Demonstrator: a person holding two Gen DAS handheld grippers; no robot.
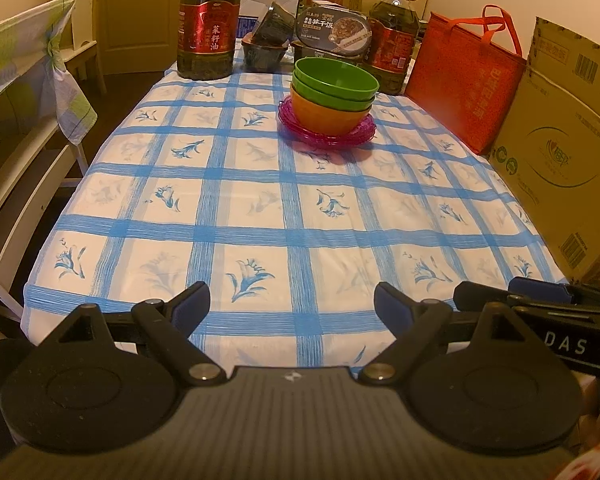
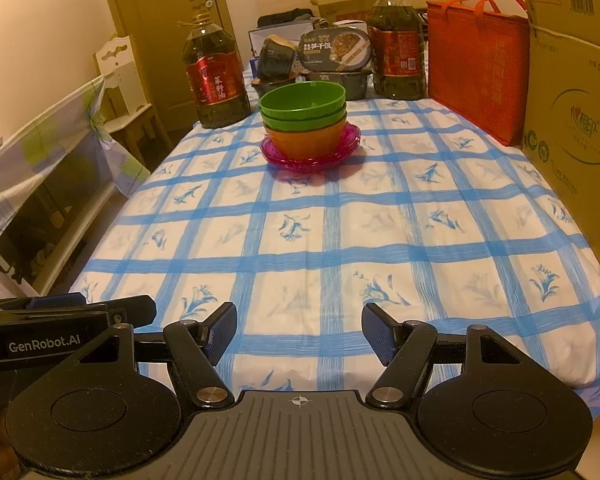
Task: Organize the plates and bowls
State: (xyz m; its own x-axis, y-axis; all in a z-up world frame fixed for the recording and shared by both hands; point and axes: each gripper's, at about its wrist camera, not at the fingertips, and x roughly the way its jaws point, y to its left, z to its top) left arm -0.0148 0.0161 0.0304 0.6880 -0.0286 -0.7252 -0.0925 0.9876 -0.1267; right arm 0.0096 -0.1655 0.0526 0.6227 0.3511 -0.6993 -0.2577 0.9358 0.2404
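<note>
Two green bowls (image 1: 334,80) (image 2: 303,98) nest in an orange bowl (image 1: 329,117) (image 2: 305,140), which stands on a stack of pink translucent plates (image 1: 327,133) (image 2: 312,152) at the far middle of the table (image 1: 260,208) (image 2: 340,240) with its blue checked cloth. My left gripper (image 1: 292,308) hangs open over the near table edge with nothing between its fingers. My right gripper (image 2: 299,334) also stands open and empty at the near edge. Each gripper shows at the side of the other's view: the right gripper (image 1: 540,292), the left gripper (image 2: 80,308).
Two large oil bottles (image 1: 208,28) (image 1: 392,44), food boxes (image 1: 334,28) and dark containers line the far end. A red bag (image 1: 464,80) and a cardboard box (image 1: 560,152) stand along the right side. A cloth-draped chair (image 1: 28,60) is at the left.
</note>
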